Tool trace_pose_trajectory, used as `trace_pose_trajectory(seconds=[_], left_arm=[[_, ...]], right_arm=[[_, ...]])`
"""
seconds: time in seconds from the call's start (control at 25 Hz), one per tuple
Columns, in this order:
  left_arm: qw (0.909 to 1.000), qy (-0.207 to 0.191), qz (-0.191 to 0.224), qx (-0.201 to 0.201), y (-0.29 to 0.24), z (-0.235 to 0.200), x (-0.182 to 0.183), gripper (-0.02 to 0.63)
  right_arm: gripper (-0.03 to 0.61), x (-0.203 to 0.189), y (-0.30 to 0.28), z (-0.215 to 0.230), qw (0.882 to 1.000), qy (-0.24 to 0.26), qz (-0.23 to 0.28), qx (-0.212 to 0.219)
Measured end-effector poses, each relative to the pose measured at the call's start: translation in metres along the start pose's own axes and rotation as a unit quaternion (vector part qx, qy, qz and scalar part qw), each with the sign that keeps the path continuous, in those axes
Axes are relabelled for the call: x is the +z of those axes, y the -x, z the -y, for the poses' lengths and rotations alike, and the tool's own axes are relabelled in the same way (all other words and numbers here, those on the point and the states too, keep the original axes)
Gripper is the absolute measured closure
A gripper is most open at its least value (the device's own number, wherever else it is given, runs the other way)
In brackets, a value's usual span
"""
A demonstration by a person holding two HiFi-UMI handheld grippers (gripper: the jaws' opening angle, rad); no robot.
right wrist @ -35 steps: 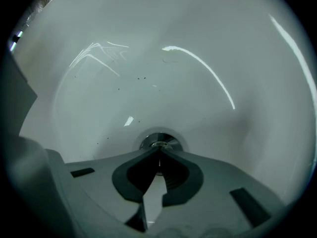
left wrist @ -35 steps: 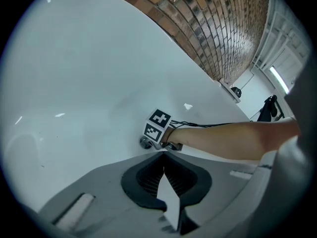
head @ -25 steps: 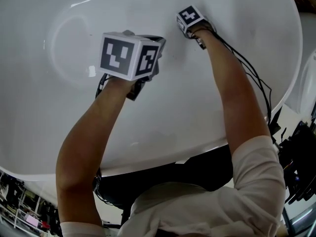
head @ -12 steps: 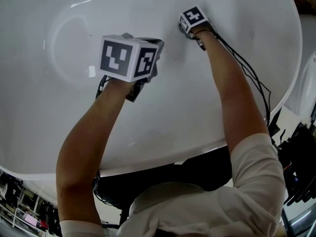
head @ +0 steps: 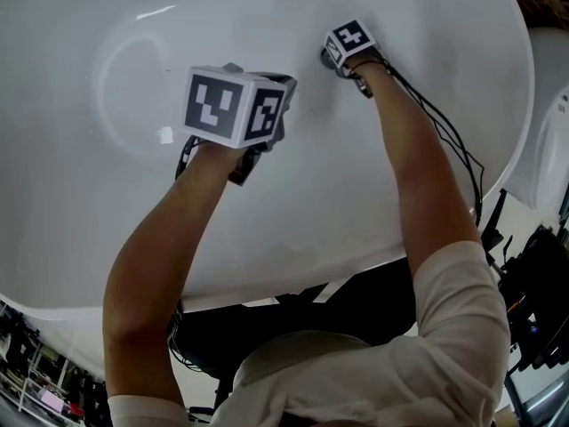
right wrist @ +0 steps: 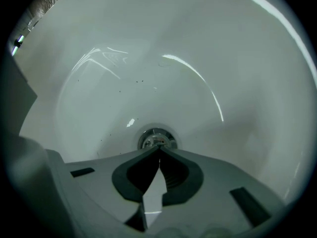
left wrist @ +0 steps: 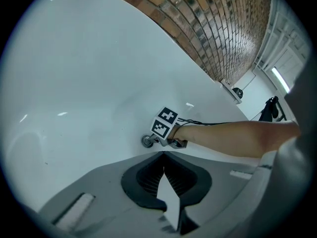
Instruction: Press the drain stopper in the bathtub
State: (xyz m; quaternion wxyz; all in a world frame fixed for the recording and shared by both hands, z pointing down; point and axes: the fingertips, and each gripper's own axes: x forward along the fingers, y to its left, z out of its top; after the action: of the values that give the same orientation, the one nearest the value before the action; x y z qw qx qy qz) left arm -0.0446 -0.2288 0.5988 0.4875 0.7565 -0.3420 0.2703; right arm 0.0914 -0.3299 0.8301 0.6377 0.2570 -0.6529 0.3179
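The chrome drain stopper (right wrist: 156,139) sits in the floor of the white bathtub (head: 400,25). My right gripper (right wrist: 159,148) is shut, and its closed tips rest on the stopper's near edge. In the left gripper view the stopper (left wrist: 147,142) shows just past the right gripper's marker cube (left wrist: 165,122). In the head view the right gripper (head: 338,53) covers the stopper. My left gripper (left wrist: 163,153) is shut on nothing and hangs above the tub floor, left of the right one; its cube (head: 233,105) is large in the head view.
The tub's curved walls rise on all sides. A brick wall (left wrist: 223,29) stands behind the far rim. Black cables (head: 453,140) trail along the right forearm. A small white patch (head: 164,135) lies on the tub floor to the left.
The right gripper has edged a little farther along the tub floor onto the drain. The left gripper has hardly moved.
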Motion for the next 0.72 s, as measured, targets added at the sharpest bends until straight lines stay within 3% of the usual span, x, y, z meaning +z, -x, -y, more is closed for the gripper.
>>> trace_pose_trajectory(seconds=[0.2, 0.72], left_arm=[[0.9999, -0.011, 0.009, 0.005, 0.013, 0.002, 0.01, 0.604], [0.999, -0.027, 0.034, 0.004, 0.042, 0.025, 0.018, 0.604]], right_arm=[[0.565, 0.006, 0.004, -0.002, 1.0, 0.017, 0.002, -0.027], [0.565, 0.013, 0.057, -0.006, 0.999, 0.024, 0.013, -0.035]])
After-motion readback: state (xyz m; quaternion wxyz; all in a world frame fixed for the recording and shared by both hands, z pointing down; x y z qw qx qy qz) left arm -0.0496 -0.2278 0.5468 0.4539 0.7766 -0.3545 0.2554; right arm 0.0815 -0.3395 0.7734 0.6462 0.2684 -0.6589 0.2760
